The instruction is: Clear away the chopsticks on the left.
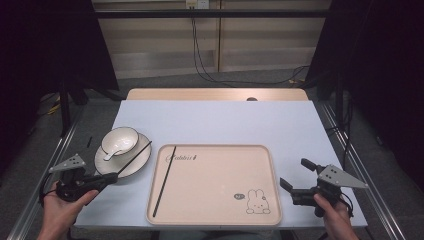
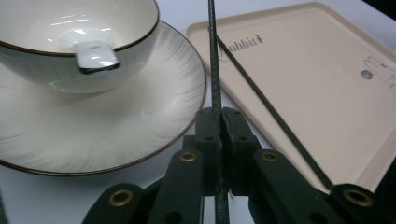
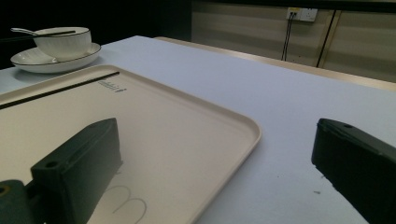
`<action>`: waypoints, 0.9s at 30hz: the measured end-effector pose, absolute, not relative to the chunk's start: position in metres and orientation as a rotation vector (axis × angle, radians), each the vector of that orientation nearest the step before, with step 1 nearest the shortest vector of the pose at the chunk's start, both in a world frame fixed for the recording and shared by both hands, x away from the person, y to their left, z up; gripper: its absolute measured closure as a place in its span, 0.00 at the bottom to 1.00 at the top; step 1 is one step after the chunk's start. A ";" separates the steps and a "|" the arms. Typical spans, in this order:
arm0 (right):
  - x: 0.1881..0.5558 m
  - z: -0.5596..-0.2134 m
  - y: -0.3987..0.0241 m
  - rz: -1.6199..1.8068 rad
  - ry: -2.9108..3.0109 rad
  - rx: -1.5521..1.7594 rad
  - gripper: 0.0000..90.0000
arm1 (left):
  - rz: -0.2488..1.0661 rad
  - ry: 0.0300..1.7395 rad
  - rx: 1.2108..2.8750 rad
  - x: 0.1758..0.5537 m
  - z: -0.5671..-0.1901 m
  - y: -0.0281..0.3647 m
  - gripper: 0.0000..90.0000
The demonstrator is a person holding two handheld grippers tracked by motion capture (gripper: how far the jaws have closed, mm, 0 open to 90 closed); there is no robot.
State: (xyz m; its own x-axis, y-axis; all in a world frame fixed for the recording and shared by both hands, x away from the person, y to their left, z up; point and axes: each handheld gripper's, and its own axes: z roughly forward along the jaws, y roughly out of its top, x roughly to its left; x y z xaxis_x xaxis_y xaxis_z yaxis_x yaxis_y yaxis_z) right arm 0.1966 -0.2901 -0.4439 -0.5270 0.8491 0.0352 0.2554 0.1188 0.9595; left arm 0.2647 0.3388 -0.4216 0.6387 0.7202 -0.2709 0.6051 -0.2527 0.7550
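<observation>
Chopsticks are the work in hand: one black chopstick [image 1: 164, 181] already lies on the beige tray [image 1: 215, 217], along its left side, while the second chopstick [image 1: 134, 158] is clamped near its end between the shut jaws of the left hand-held gripper [image 1: 106, 179], its free end reaching out over the white plate [image 1: 131, 165] toward the bowl [image 1: 120, 140] that holds a white spoon [image 1: 114, 151]. In the left gripper view this held chopstick [image 2: 214, 65] rises straight up from the pressed-together jaws, with the plate's rim just beside it. The right hand-held gripper [image 1: 295, 176] hovers at the tray's right edge over the desk [image 1: 215, 120], jaws spread wide and empty. Judging by this, the carrying step is under way; the next move calls for swinging the held stick rightward over the tray, lowering it alongside its mate, and only then easing the jaws apart.
</observation>
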 end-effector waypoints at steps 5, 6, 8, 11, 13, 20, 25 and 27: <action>0.196 -0.444 -0.290 1.424 1.866 1.060 0.01 | 0.152 1.028 1.982 0.256 -0.417 0.319 0.95; 0.196 -0.444 -0.290 1.423 1.866 1.060 0.01 | 0.147 1.017 1.989 0.255 -0.416 0.316 0.95; 0.196 -0.444 -0.290 1.424 1.870 1.057 0.01 | 0.153 1.033 1.984 0.253 -0.414 0.308 0.95; 0.196 -0.444 -0.290 1.419 1.866 1.056 0.01 | 0.152 1.042 1.967 0.249 -0.411 0.297 0.95; 0.196 -0.444 -0.290 1.421 1.866 1.058 0.01 | 0.172 1.047 1.973 0.247 -0.408 0.291 0.95; 0.196 -0.444 -0.289 1.421 1.867 1.059 0.01 | 0.165 1.067 1.970 0.245 -0.407 0.269 0.95; 0.196 -0.444 -0.289 1.419 1.868 1.056 0.01 | 0.152 1.090 1.931 0.246 -0.403 0.250 0.95; 0.196 -0.444 -0.289 1.425 1.871 1.056 0.01 | 0.163 1.109 1.921 0.247 -0.402 0.243 0.95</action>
